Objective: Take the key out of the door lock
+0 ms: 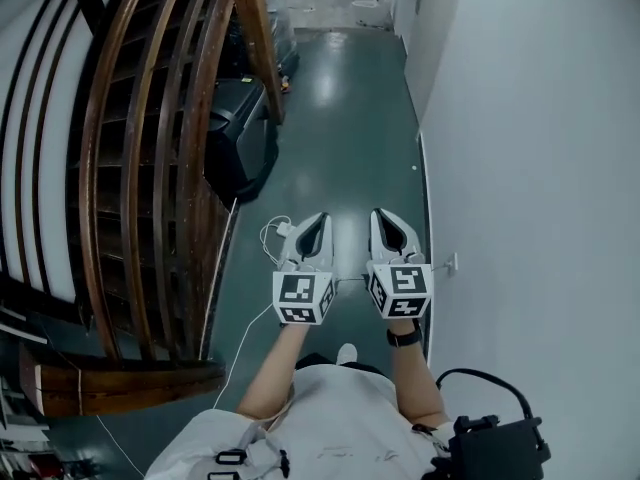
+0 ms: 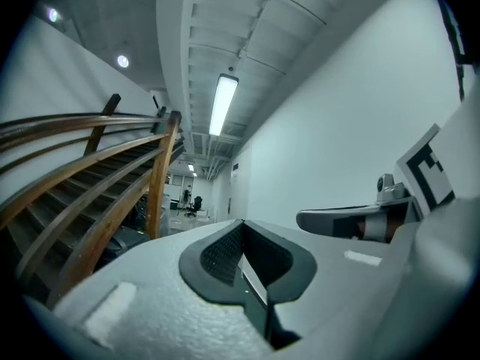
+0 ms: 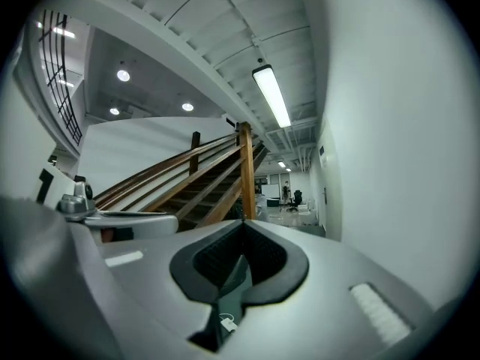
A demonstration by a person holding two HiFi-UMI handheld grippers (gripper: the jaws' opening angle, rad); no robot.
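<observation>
Key and lock don't show in any view yet

Left gripper (image 1: 314,230) and right gripper (image 1: 393,228) are both pressed together with nothing in them, side by side over the floor (image 1: 340,128) by the wall (image 1: 530,118). I'd find the door first, spread one gripper before reaching in, then pull the key straight out, no twisting.

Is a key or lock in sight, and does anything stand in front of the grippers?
No key or lock shows. The left gripper and right gripper, both shut and empty, point along the floor; nothing visible blocks them.
</observation>
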